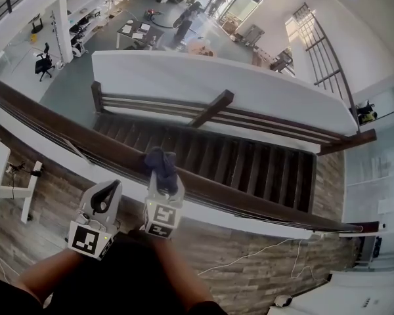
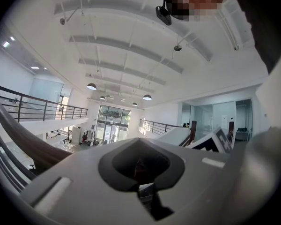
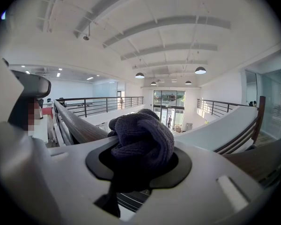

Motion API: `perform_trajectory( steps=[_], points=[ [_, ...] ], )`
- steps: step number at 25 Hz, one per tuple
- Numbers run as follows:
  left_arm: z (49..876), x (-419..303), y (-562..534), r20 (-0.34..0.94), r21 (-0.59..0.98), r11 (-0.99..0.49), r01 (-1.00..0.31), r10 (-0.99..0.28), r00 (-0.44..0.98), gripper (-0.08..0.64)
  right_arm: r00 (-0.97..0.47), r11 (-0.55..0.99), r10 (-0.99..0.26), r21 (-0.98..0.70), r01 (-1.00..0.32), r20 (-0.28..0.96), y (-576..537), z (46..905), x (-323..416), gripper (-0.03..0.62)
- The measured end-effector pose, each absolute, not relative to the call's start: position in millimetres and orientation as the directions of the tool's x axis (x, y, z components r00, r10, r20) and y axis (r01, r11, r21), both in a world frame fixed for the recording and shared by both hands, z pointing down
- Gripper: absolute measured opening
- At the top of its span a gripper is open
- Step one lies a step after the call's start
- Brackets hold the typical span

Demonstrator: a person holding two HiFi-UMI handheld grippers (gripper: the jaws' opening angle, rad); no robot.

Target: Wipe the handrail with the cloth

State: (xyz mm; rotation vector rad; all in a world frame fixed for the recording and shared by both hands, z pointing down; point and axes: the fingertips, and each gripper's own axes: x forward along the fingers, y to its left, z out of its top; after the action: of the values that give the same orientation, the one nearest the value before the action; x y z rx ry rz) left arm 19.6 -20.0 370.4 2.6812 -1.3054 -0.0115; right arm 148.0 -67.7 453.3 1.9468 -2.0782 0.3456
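Hiding right claw tips: cloth

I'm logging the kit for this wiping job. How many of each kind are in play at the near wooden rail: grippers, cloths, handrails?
Grippers: 2, the left gripper and the right gripper
Cloths: 1, the dark cloth in the right gripper's fingers
Handrails: 1, the wooden handrail
Total: 4
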Motion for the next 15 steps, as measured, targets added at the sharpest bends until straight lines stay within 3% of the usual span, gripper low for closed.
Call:
perform_trajectory(
  steps=[15],
  points=[
    [369, 61, -15, 0.040, 0.160, -0.645, -0.747, -0.752, 0.658, 0.000, -0.007, 0.020, -0.934, 0.033, -0.999, 0.356, -49, 453, 194, 0.150]
  ],
)
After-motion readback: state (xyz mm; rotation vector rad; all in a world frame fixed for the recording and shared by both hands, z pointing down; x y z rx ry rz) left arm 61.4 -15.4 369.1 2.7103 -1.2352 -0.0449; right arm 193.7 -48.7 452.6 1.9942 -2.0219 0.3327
